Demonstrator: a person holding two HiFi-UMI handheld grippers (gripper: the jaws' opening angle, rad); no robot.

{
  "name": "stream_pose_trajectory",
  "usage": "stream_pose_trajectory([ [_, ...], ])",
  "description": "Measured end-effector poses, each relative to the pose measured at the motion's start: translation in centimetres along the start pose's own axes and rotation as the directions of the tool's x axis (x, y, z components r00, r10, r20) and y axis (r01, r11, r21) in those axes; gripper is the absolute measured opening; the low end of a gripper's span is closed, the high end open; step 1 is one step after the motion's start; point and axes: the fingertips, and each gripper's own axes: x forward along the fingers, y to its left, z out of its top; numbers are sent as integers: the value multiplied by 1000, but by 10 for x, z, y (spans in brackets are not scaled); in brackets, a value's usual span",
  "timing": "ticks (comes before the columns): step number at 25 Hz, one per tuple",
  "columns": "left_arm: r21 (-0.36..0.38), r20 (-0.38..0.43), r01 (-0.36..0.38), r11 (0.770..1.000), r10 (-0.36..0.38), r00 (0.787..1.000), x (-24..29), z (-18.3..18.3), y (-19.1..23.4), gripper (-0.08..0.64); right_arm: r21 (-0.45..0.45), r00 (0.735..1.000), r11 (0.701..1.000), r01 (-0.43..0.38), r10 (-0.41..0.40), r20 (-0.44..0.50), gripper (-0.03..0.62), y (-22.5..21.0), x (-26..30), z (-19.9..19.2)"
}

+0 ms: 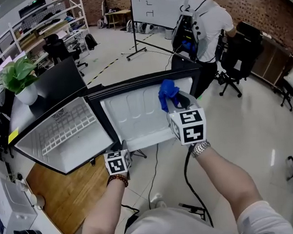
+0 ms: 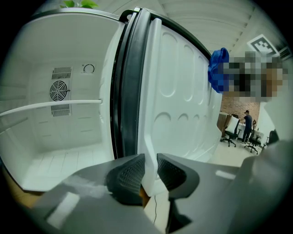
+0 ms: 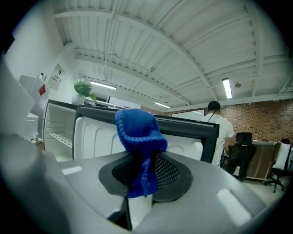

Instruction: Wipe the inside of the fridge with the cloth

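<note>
The small fridge (image 1: 63, 136) stands open at the left, its white inside and wire shelf showing. Its door (image 1: 136, 114) is swung out toward me with the moulded white inner panel facing up. My left gripper (image 1: 122, 149) is shut on the door's near edge (image 2: 151, 137); the thin white rim sits pinched between both pads. My right gripper (image 1: 178, 104) is shut on a blue cloth (image 1: 168, 94), which bunches up above its jaws (image 3: 139, 132). The cloth hangs just in front of the door's far right part; I cannot tell whether it touches the panel.
A potted plant (image 1: 19, 79) stands on the black fridge top. A wooden surface (image 1: 67, 193) lies below the fridge. A person in a white shirt (image 1: 207, 21) stands behind the door, beside office chairs (image 1: 237, 59). A black cable (image 1: 190, 185) runs over the floor.
</note>
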Motion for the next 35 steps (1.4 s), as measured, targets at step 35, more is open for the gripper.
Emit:
stream_pose_trajectory([
  [35, -57, -16, 51, 997, -52, 999, 0, -1, -4, 92, -32, 942, 942, -335, 335, -31, 75, 189, 7, -20],
])
